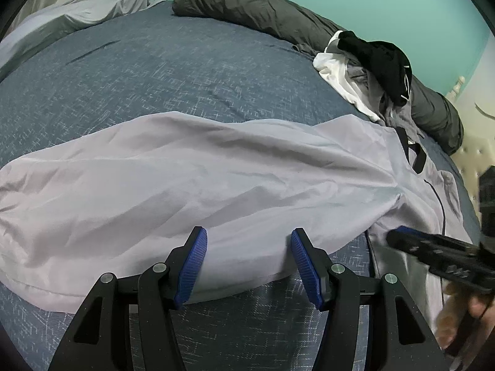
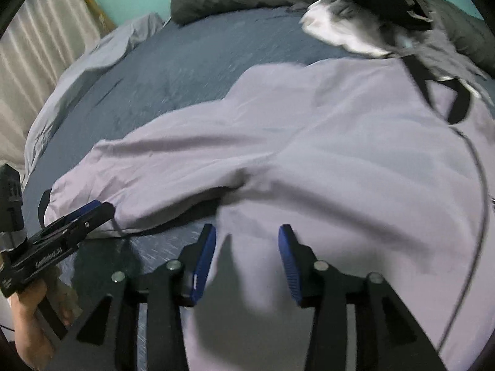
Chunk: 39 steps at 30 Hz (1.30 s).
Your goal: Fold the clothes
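A pale lilac long-sleeved top (image 1: 216, 170) with a black collar (image 1: 416, 157) lies spread across the blue bedcover (image 1: 154, 71). My left gripper (image 1: 248, 232) is open just above the top's near edge, its blue pads (image 1: 195, 266) standing apart with cloth lying flat under the gap. My right gripper (image 2: 247, 228) is open too, hovering over the top's body (image 2: 340, 123) with nothing pinched. A sleeve (image 2: 154, 160) runs out to the left, where the left gripper (image 2: 96, 210) shows in a hand. The right gripper (image 1: 402, 236) enters the left wrist view at lower right.
A heap of black, white and grey clothes (image 1: 371, 61) sits at the far right of the bed against a rolled dark grey duvet (image 1: 247, 3). A light grey sheet (image 1: 77, 12) bunches at the far left. A curtain (image 2: 40, 46) hangs left, a tufted headboard (image 1: 473, 154) right.
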{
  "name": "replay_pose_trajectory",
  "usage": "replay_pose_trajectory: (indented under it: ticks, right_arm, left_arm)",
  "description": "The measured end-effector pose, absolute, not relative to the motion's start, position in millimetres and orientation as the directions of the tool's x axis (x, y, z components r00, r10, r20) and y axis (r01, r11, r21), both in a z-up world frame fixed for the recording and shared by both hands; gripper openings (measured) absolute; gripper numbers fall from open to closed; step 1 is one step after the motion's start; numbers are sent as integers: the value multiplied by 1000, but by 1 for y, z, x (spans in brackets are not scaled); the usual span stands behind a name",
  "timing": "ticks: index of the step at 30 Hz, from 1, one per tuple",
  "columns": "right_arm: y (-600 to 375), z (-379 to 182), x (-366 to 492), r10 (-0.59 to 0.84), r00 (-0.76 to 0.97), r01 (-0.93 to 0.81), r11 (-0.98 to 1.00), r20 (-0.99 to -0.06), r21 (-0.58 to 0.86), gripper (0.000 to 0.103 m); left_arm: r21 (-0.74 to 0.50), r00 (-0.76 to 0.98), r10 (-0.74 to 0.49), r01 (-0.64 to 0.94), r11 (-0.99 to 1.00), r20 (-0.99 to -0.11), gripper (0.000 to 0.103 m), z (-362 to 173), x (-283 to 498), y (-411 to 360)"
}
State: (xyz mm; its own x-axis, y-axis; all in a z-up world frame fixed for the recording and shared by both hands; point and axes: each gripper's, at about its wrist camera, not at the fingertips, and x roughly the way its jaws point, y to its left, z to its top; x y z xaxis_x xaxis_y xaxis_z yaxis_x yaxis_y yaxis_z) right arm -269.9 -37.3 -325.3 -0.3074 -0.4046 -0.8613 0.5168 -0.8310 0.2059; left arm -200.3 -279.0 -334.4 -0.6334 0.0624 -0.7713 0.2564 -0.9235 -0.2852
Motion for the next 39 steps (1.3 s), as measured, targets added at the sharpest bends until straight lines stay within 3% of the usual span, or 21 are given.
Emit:
replay_pose_trajectory:
  ticks: [4,6,7,10,19,30,33,35,39]
  right_arm:
    - [-57,-337,-277,-334,-325,514,-848,-885,132,43]
    - [-58,-337,-280,-326,-339,516,-849,-883,116,25]
    - [-57,-336,-280,-327,-339,523,-845,-882,112,9]
    - [-45,-330,-276,-343,-338,551,-827,-876,112,2]
    - [10,-317,-270,-386,-287,594,-790,-877,153,2]
    - [6,-325,-273,-399,-259,581,-792,-880,188,5]
    - [16,-318,-274,-435,-280,554,-801,-856,226,12]
    - [29,-309,-273,-466,-300,530,-807,-832,261,22]
    - [58,-287,-268,-500,-344,496,-815,-795,299,28]
  left_arm:
    - [-291,-638,65,255,-922,-767,61,-332,-200,-281]
    - [-282,-636,64,248,-927,-769,61,-332,-201,-280]
    - [-277,-633,63,245,-929,-771,61,-333,-201,-280]
    - [-273,-620,61,253,-928,-782,61,-338,-203,-283]
    - [-263,-594,46,285,-922,-803,61,-346,-205,-292]
    - [-252,-587,32,298,-921,-809,61,-342,-201,-295]
    - [-280,-591,47,311,-908,-806,61,-342,-198,-303]
    - [-300,-600,53,319,-899,-798,61,-338,-196,-308]
    - [-323,-619,45,345,-881,-784,61,-324,-185,-323]
